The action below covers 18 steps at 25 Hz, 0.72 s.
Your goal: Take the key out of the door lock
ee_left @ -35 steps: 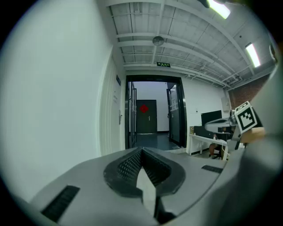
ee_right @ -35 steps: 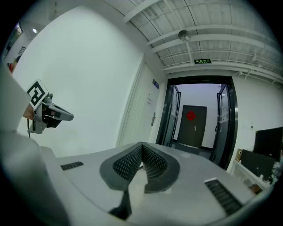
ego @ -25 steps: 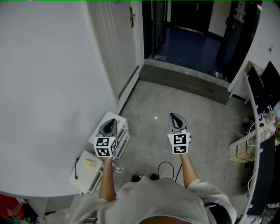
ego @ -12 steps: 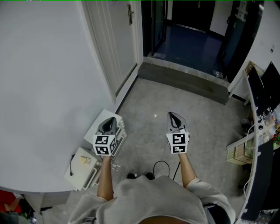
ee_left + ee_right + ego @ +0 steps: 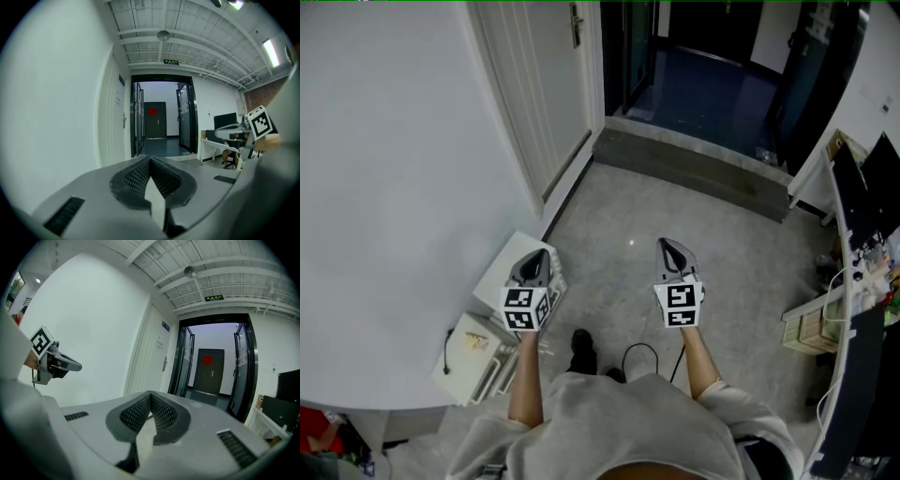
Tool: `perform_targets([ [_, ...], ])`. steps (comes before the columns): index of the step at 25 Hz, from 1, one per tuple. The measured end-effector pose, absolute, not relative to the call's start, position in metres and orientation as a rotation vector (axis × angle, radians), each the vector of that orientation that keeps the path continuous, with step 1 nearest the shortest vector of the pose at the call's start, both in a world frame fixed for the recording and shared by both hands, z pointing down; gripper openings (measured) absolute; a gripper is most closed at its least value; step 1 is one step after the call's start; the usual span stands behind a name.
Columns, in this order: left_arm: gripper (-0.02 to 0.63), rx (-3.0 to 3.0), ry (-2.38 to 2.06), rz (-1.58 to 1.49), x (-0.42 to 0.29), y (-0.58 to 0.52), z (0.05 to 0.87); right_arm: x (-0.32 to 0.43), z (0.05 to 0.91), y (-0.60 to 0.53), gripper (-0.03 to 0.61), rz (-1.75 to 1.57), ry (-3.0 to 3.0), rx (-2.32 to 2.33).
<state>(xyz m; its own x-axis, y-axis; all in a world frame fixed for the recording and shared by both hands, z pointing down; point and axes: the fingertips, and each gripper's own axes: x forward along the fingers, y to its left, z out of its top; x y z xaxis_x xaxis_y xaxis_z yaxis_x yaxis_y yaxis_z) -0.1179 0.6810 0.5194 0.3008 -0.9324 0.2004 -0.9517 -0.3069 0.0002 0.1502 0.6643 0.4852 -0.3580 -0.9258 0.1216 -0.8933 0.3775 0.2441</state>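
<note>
Both claws are pressed together on nothing. The left gripper [image 5: 534,265] and the right gripper [image 5: 676,255] are carried side by side with their noses aimed towards the white door [image 5: 546,89], which looks like a walking carry rather than a reach.

The door handle [image 5: 577,25] and its lock sit at that door's right edge, well ahead of the 2 grippers. Any key there is too small to make out in any view. By my reading the task is at the approach, with the whole pull-out left to do.

Right of the door a dark doorway [image 5: 694,52] opens, and a grey threshold step [image 5: 698,173] runs across from the door's foot. Left of the door and nearer the person, a curved white wall [image 5: 394,187] bulges out. White boxes [image 5: 478,352] lie at its base just beside the left gripper, crowding that side of the way to the door. A black cable [image 5: 645,354] loops on the floor beside the person's shoe [image 5: 580,343]. Far right of the door stands a desk [image 5: 862,202] with dark screens, well apart from the route.
</note>
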Motion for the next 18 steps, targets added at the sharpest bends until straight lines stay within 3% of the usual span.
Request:
perform_targets([
  [18,0.018,2.483,-1.662,0.204,-0.12,0.531,0.54,0.132,0.501,0.537,0.023,-0.208,-2.339,1.641],
])
